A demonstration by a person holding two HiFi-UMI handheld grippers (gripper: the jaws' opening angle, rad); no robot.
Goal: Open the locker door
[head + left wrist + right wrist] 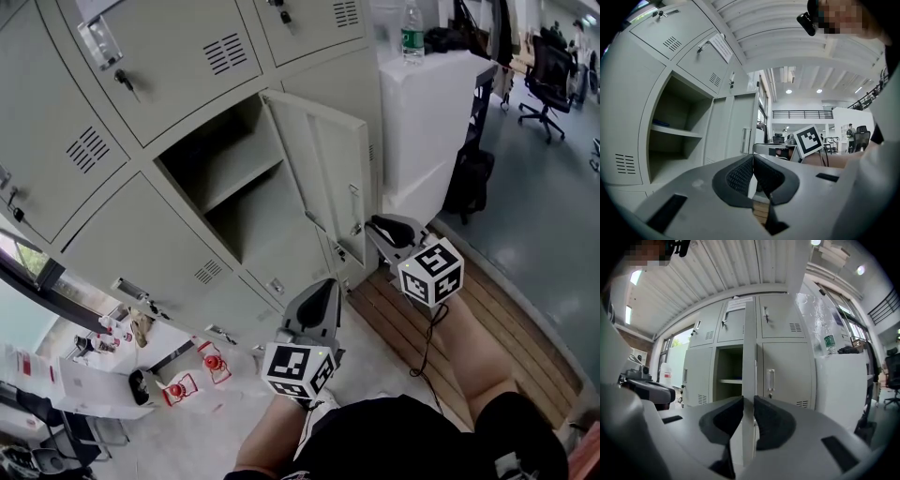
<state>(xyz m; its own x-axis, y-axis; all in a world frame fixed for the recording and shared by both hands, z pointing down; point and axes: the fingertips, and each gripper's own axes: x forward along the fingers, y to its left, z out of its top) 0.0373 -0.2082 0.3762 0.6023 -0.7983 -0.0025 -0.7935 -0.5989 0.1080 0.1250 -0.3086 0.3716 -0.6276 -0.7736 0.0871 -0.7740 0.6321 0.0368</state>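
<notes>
The grey locker door [323, 164] stands swung out from its open compartment [230, 178], which holds one shelf. My right gripper [373, 225] is at the door's free edge, below the handle [354, 202]. In the right gripper view the door's edge [749, 357] runs straight between the jaws of the right gripper [748, 401], and both pads lie against it with no gap showing. My left gripper [328, 283] hangs lower and nearer to me, clear of the door. It [753, 157] is shut at the tips with nothing in it, and the door [740, 117] lies ahead of it.
Closed lockers [159, 66] surround the open one. A white cabinet [427, 122] with a water bottle [410, 33] stands right of the door, a black bag [469, 178] beside it. Wooden slats [412, 328] cover the floor below. An office chair [548, 75] stands far right.
</notes>
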